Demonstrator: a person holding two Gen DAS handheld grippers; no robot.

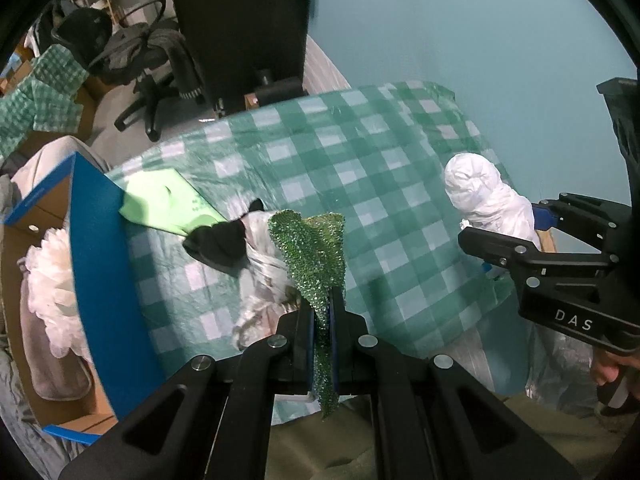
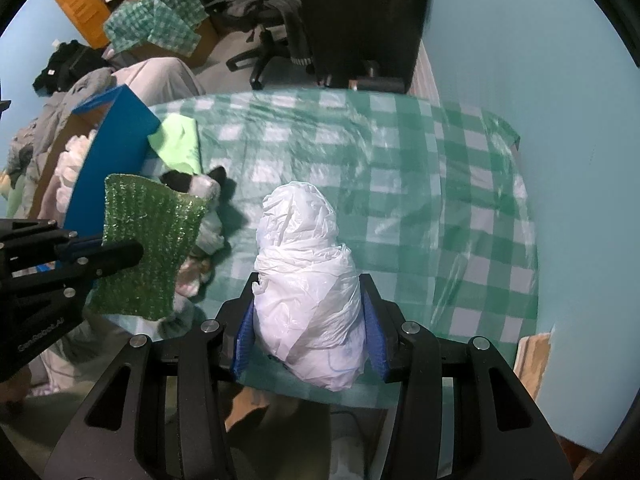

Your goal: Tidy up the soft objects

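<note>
My left gripper [image 1: 323,312] is shut on a glittery green scrub cloth [image 1: 314,248] and holds it above the checked table; the cloth also shows in the right wrist view [image 2: 144,252]. My right gripper [image 2: 310,320] is shut on a bundled white plastic bag [image 2: 308,280], which stands upright at the table's near edge and shows in the left wrist view [image 1: 484,196]. A black and white plush toy [image 1: 224,240] lies on the table behind the cloth. A light green cloth [image 1: 164,200] lies against a blue-edged cardboard box [image 1: 100,280].
The box on the left holds a white fluffy item [image 1: 52,280] and a beige towel. The green checked tablecloth [image 1: 360,184] covers the table. An office chair [image 1: 148,64] and a dark panel stand behind. A teal wall is to the right.
</note>
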